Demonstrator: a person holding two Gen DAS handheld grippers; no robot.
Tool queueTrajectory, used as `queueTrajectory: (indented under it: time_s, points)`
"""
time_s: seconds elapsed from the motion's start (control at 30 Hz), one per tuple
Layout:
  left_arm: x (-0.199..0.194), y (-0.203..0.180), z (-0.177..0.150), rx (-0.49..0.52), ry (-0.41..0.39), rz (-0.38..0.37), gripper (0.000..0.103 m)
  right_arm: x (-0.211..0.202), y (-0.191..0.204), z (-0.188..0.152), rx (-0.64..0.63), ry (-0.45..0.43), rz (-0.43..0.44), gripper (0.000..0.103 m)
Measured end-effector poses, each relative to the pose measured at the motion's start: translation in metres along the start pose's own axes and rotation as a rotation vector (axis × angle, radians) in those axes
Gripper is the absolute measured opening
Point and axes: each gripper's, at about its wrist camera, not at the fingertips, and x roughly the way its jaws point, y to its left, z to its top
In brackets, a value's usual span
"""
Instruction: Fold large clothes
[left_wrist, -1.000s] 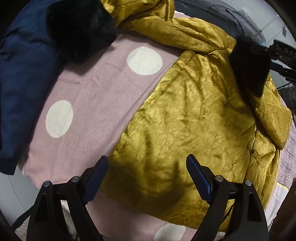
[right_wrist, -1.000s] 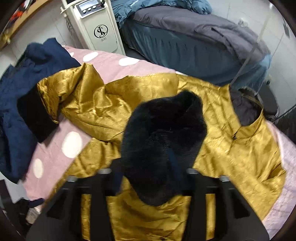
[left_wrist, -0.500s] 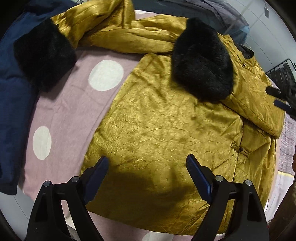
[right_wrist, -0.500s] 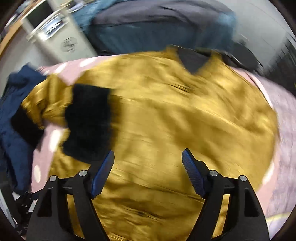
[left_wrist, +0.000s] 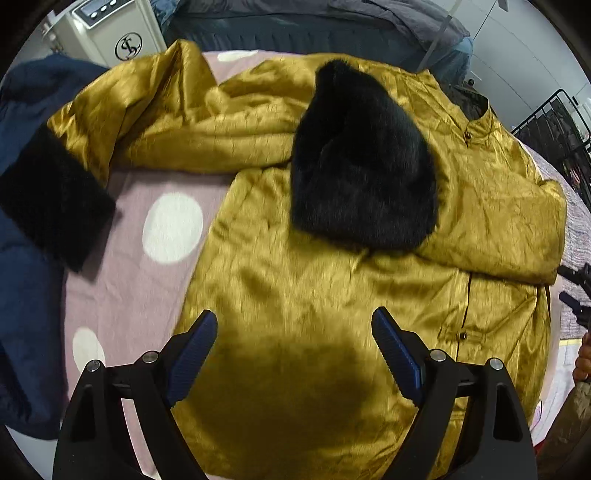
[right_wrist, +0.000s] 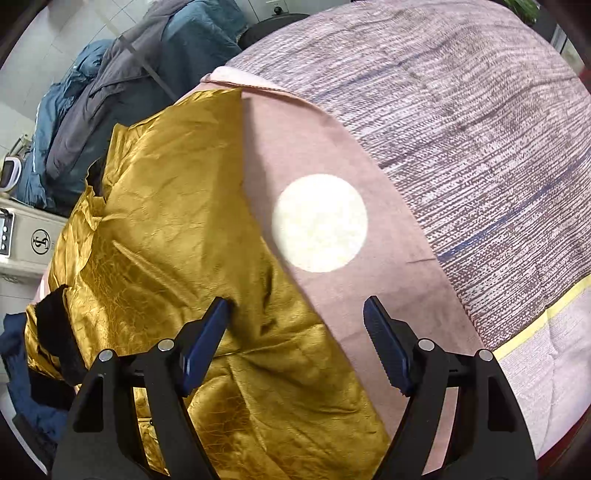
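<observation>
In the left wrist view, going from the left edge, a navy coat (left_wrist: 26, 229) lies bunched beside one black fur cuff (left_wrist: 55, 206) of the gold jacket (left_wrist: 295, 295), which is spread front-up on a pink spotted blanket (left_wrist: 147, 288). That sleeve is flung out toward the upper left, not yet folded; the other sleeve is laid across the chest, its fur cuff (left_wrist: 362, 166) resting at centre frame, likely a first fold to narrow the garment. The left tool (left_wrist: 293, 343) hovers over the jacket's lower body, jaws wide apart and nothing between them. At the far right edge a sliver of the other tool and a hand show. The right wrist view gives what the first hides: the jacket's (right_wrist: 177, 229) straight side edge lying on the blanket (right_wrist: 332, 155), and a woven cover (right_wrist: 480, 129) beyond. The right tool (right_wrist: 297, 332) stands apart and empty, straddling that edge, its left pad just touching the fabric, seemingly placed to take the side for the next fold.
</observation>
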Motion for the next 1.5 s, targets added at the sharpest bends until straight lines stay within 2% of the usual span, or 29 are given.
queueTrajectory:
  time_s: [0.23,0.43,0.5,0.6,0.63,0.67,0.73,0.77,0.8,0.83,0.87,0.9,0.97,1.03,1.1,1.13,1.17,1.23,1.3,1.37,1.43,1.5]
  points:
    - [0.001,-0.012,0.044,0.01,-0.026,0.008,0.083,0.01,0.024,0.012,-0.136,-0.018,0.045,0.076]
    - [0.012,-0.032,0.061,0.09,-0.028,0.022,0.083,0.013,0.06,0.041,-0.228,-0.058,0.113,0.076]
    - [0.016,-0.033,0.071,0.102,-0.033,0.038,0.083,0.017,0.066,0.052,-0.247,-0.055,0.146,0.076]
    - [0.021,-0.028,0.09,0.062,-0.037,0.028,0.083,0.028,0.067,0.064,-0.24,-0.013,0.193,0.075]
    - [0.024,-0.026,0.095,0.049,-0.031,0.023,0.083,0.031,0.064,0.065,-0.233,0.004,0.203,0.061]
    - [0.029,-0.024,0.101,0.033,-0.021,0.019,0.083,0.036,0.063,0.066,-0.232,0.025,0.205,0.032]
    - [0.04,-0.023,0.111,0.01,0.002,-0.006,0.082,0.032,0.06,0.064,-0.232,0.004,0.193,0.016]
    - [0.043,-0.025,0.114,0.012,0.01,-0.026,0.074,0.024,0.057,0.062,-0.224,-0.03,0.2,0.012]
    - [0.048,-0.028,0.116,0.022,0.022,-0.046,0.059,0.016,0.052,0.059,-0.21,-0.054,0.2,0.011]
    - [0.053,-0.034,0.116,0.043,0.039,-0.065,0.051,0.007,0.045,0.056,-0.19,-0.079,0.196,0.009]
    - [0.056,-0.039,0.115,0.065,0.046,-0.069,0.037,-0.002,0.038,0.052,-0.156,-0.112,0.193,0.009]
    - [0.056,-0.047,0.114,0.095,0.039,-0.063,0.028,-0.008,0.031,0.05,-0.128,-0.133,0.186,0.008]
    - [0.048,-0.066,0.109,0.189,-0.03,-0.043,0.023,-0.013,0.014,0.043,-0.058,-0.164,0.141,0.007]
    - [0.043,-0.081,0.106,0.253,-0.076,-0.019,0.023,-0.006,0.001,0.04,-0.018,-0.154,0.091,0.007]
    - [0.049,-0.091,0.106,0.285,-0.066,0.04,0.023,0.008,-0.012,0.04,0.032,-0.091,0.088,0.015]
    - [0.055,-0.092,0.107,0.286,-0.051,0.074,0.025,0.01,-0.016,0.041,0.06,-0.073,0.104,0.026]
    - [0.063,-0.088,0.109,0.271,-0.035,0.107,0.026,0.006,-0.018,0.042,0.076,-0.077,0.108,0.041]
    - [0.077,-0.074,0.113,0.202,0.01,0.142,0.029,-0.007,-0.01,0.042,0.045,-0.11,0.076,0.062]
    - [0.085,-0.058,0.114,0.13,0.046,0.131,0.039,-0.023,0.007,0.04,-0.039,-0.159,0.037,0.064]
    - [0.086,-0.047,0.116,0.079,0.056,0.089,0.042,-0.037,0.032,0.032,-0.163,-0.207,0.022,0.064]
    - [0.085,-0.049,0.117,0.098,0.062,0.096,0.043,-0.045,0.059,0.02,-0.308,-0.236,0.017,0.064]
    - [0.085,-0.056,0.117,0.144,0.06,0.128,0.047,-0.04,0.092,0.003,-0.495,-0.225,0.015,0.065]
